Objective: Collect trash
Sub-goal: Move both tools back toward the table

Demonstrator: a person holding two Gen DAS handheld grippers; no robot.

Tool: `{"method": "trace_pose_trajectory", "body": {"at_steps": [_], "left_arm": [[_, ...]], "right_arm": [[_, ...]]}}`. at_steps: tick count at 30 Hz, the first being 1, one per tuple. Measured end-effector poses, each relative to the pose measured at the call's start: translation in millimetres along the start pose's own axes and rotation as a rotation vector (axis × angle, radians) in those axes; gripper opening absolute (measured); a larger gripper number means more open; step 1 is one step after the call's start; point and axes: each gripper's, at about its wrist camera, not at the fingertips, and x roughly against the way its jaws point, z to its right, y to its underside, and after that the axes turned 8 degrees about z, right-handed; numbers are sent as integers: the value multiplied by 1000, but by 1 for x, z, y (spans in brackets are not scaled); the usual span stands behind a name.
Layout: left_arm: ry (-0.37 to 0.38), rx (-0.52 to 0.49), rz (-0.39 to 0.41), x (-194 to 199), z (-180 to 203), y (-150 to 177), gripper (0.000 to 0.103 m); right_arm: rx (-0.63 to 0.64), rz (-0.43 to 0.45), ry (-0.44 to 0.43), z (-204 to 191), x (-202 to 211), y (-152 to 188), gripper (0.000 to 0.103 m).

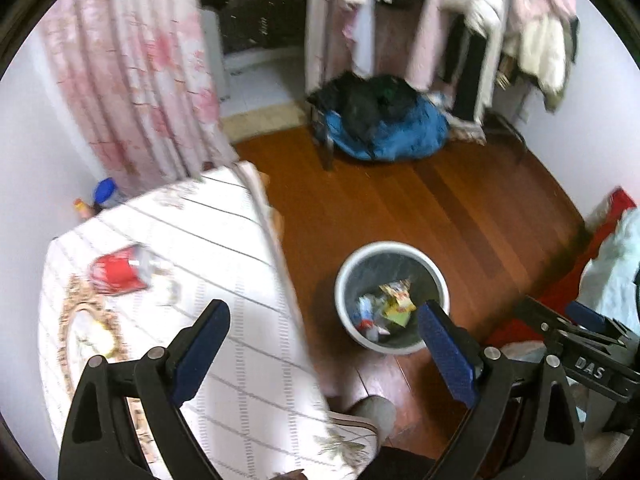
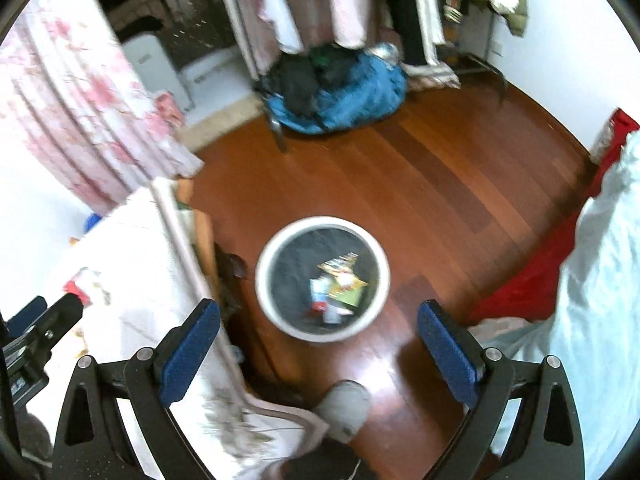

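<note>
Holding nothing, my left gripper (image 1: 324, 344) and right gripper (image 2: 319, 342) both spread wide. Below them the trash bin (image 2: 280, 320) sits on the wood floor (image 2: 440, 184), wrappers (image 2: 338, 284) inside. Only my left view shows the red can (image 1: 120, 272) lying on the bed (image 1: 224, 240).

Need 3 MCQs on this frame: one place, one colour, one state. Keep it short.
1. Where is the bin?
A. on the table
B. on the wood floor
C. on the blue pile

2. What colour is the wrapper on the crushed bottle on the table?
A. red
B. green
C. black

3. How is the left claw?
A. shut on a bottle
B. shut, empty
C. open, empty

Key: 1 B, floor boards surround it; 2 A, red label shows; 3 C, fingers stand wide apart with nothing between.
</note>
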Motion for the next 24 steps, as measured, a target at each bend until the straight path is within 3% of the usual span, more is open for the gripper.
{"method": "trace_pose_trajectory", "body": {"at_steps": [3, 7, 12, 16, 18, 21, 24], "left_arm": [[-48, 50, 30, 19, -42, -3, 96], [-197, 133, 30, 28, -124, 12, 96], [-341, 287, -75, 7, -230, 63, 96], [-419, 363, -161, -18, -291, 107, 96], [-443, 373, -191, -26, -308, 120, 96], [-438, 410, -230, -42, -330, 135, 96], [-417, 426, -239, -49, -338, 139, 96]], "right_arm": [[48, 7, -67, -45, 12, -1, 100], [153, -31, -153, -125, 1, 9, 100], [240, -126, -256, -224, -51, 35, 100], [260, -226, -319, -294, -108, 61, 100], [265, -257, -329, -322, -133, 71, 99], [281, -274, -323, -348, -162, 78, 85], [304, -280, -313, -365, -183, 80, 83]]}}
